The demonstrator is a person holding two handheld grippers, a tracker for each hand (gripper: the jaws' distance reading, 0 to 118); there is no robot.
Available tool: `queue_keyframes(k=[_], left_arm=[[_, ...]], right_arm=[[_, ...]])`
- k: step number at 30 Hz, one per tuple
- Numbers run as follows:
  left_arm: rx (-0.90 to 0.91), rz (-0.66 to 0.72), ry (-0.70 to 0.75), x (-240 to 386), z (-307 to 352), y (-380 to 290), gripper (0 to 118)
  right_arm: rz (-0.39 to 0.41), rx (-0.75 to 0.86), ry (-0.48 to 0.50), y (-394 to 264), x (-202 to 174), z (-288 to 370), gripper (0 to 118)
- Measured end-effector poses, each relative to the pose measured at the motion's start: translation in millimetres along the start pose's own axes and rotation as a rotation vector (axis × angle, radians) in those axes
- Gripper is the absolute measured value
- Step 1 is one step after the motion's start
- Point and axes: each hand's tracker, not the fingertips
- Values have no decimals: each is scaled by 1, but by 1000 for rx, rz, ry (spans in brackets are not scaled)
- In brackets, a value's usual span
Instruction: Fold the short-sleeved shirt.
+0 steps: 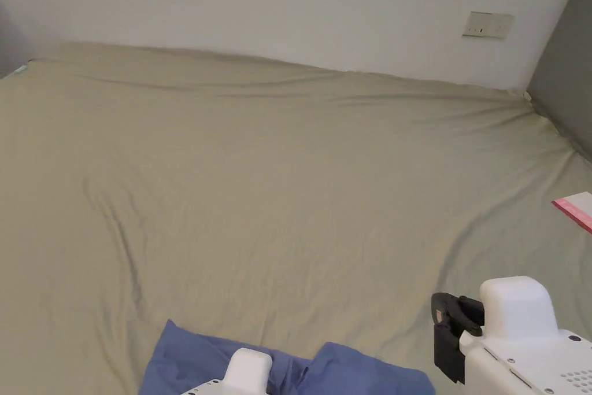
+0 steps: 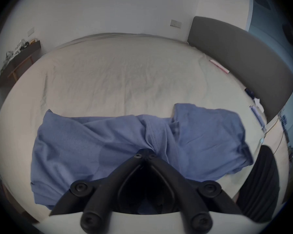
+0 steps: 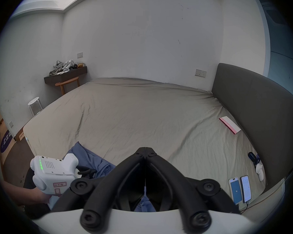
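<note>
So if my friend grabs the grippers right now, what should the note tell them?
Left gripper: shut on a bunched bit of the blue shirt.
Right gripper: shut, holding nothing, hovering over the bed.
Shirt: crumpled in a heap at the near edge of the bed, not spread flat.
Done: nothing folded so far.
Left: spread the shirt out flat, then fold it.
Mind the two phones by the headboard and the pink-edged box.

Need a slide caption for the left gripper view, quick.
Left gripper shut on a bunched fold of the blue shirt, crumpled at the bed's near edge.
</note>
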Motion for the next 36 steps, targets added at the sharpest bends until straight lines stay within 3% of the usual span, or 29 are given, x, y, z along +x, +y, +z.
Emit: queue_keyframes(k=[3,6,11,15,19,20,26,30,33,34,35,36], left_arm=[[19,58,-149,1,10,4,0],[19,208,-437,-10,20,16,0],[101,385,-491,-67,41,34,1],[123,456,-415,-137,51,36,37],[34,565,-378,-209,42,18,110],[5,598,-365,-223,38,12,116],[-76,725,-423,-241,15,-14,117],[-94,790,-599,-215,1,-14,116],[-136,733,-634,-191,-20,-14,109],[-127,643,-579,-183,-20,-10,84],[-132,573,-472,-176,-13,-3,43],[-165,507,-355,-173,-10,0,12]], right_arm=[[-1,-1,1,1,1,-2,2],[3,-1,3,3,1,-3,2],[10,6,7,6,0,-2,2],[9,6,3,6,2,-2,2],[10,-1,4,5,1,-4,2],[12,-4,4,5,1,-5,2],[17,-21,5,2,-4,-10,2],[23,-28,10,2,-8,-10,2],[31,-31,13,2,-9,-11,2],[32,-32,15,3,-10,-11,2],[32,-32,17,3,-10,-11,2],[31,-31,17,3,-10,-10,2]])
